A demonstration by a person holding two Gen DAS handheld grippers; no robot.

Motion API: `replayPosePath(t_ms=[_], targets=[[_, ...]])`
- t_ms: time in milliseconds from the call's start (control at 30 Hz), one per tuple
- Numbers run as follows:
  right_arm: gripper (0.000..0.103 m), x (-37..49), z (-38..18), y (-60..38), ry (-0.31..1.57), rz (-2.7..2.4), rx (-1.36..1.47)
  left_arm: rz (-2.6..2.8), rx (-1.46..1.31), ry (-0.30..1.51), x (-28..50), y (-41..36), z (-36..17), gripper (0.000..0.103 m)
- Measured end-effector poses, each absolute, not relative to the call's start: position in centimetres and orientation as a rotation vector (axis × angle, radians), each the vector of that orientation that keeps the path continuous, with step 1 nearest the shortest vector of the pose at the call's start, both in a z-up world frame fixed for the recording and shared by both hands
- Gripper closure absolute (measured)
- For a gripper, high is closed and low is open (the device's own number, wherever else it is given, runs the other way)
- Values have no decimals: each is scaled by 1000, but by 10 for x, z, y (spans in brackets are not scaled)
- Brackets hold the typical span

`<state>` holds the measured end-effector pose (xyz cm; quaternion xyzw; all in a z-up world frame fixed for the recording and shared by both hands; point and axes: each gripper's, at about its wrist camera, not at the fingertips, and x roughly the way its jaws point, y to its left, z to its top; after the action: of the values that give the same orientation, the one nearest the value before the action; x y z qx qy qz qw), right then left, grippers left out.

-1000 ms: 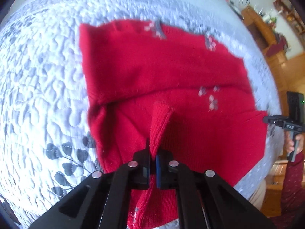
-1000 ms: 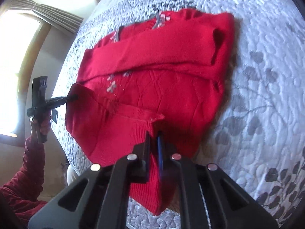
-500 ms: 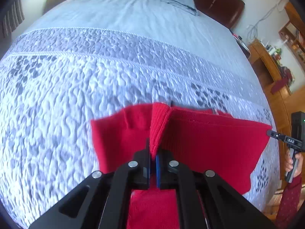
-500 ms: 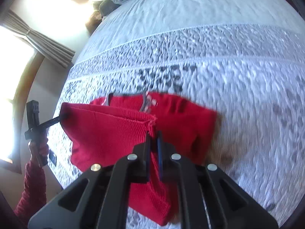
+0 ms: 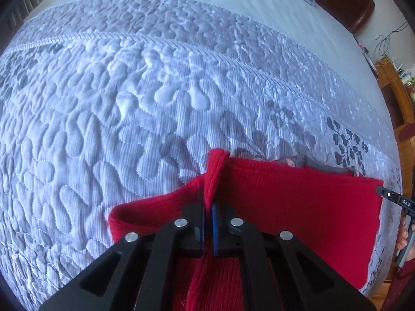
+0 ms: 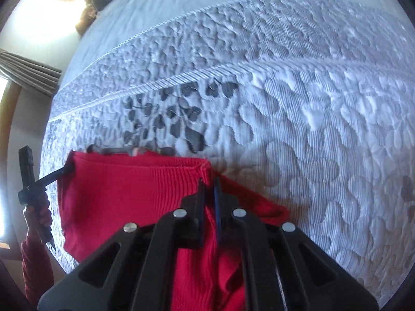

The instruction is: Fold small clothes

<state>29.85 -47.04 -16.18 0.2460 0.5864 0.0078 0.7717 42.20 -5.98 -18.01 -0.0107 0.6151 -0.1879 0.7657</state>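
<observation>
A small red knit sweater (image 5: 298,207) lies on the bed, its ribbed hem edge stretched between my two grippers and carried over the rest of the garment. My left gripper (image 5: 208,202) is shut on one hem corner. My right gripper (image 6: 208,194) is shut on the other corner of the sweater (image 6: 129,194). Each gripper shows in the other's view: the right one (image 5: 389,194) at the sweater's right corner, the left one (image 6: 62,172) at its left corner. A grey trimmed neckline (image 5: 311,162) peeks out past the folded edge.
The bed has a white quilted cover (image 5: 129,103) with grey leaf prints (image 6: 176,114). A dark headboard (image 5: 342,2) and wooden furniture (image 5: 394,96) stand at the far right. A curtained window (image 6: 26,70) is at the left.
Both grippers have carried the sweater's hem forward over the garment toward the neckline. The sweater's body and sleeves, visible one second ago, are now covered by the folded-over half.
</observation>
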Motion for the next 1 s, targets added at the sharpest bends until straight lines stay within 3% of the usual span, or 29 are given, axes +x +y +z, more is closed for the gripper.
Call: replayPosePath(t_ms=[133, 167, 200, 233, 333, 400, 600, 800, 867, 900, 933, 967, 1000], targets=[[92, 296, -172, -466, 1289, 6, 525, -400, -2, 1319, 414, -60, -173, 93], [81, 292, -167, -465, 1277, 5, 513, -398, -3, 1318, 412, -59, -168, 90], [68, 286, -160, -464, 1269, 4, 494, -387, 1, 1313, 409, -56, -162, 77], [66, 280, -152, -462, 1262, 3, 470, -377, 7, 1304, 403, -51, -152, 64], [66, 242, -128, -457, 1255, 50, 437, -406, 39, 1271, 376, -32, -123, 54], [66, 213, -120, -448, 1268, 86, 419, -404, 79, 1270, 352, -20, -112, 52], [66, 126, -121, -411, 1332, 191, 407, -423, 118, 1315, 272, 15, -117, 52], [66, 98, -136, -400, 1355, 234, 479, -436, 143, 1333, 235, 15, -137, 52], [75, 97, -144, -399, 1367, 250, 521, -445, 115, 1360, 232, 14, -146, 54], [78, 95, -146, -398, 1368, 267, 539, -451, 103, 1382, 232, 13, -151, 63], [80, 94, -148, -397, 1370, 276, 550, -459, 93, 1396, 231, 13, -155, 80], [95, 94, -150, -395, 1375, 283, 556, -454, 84, 1407, 232, 13, -158, 83], [100, 94, -152, -393, 1384, 289, 560, -448, 75, 1408, 232, 14, -159, 88]])
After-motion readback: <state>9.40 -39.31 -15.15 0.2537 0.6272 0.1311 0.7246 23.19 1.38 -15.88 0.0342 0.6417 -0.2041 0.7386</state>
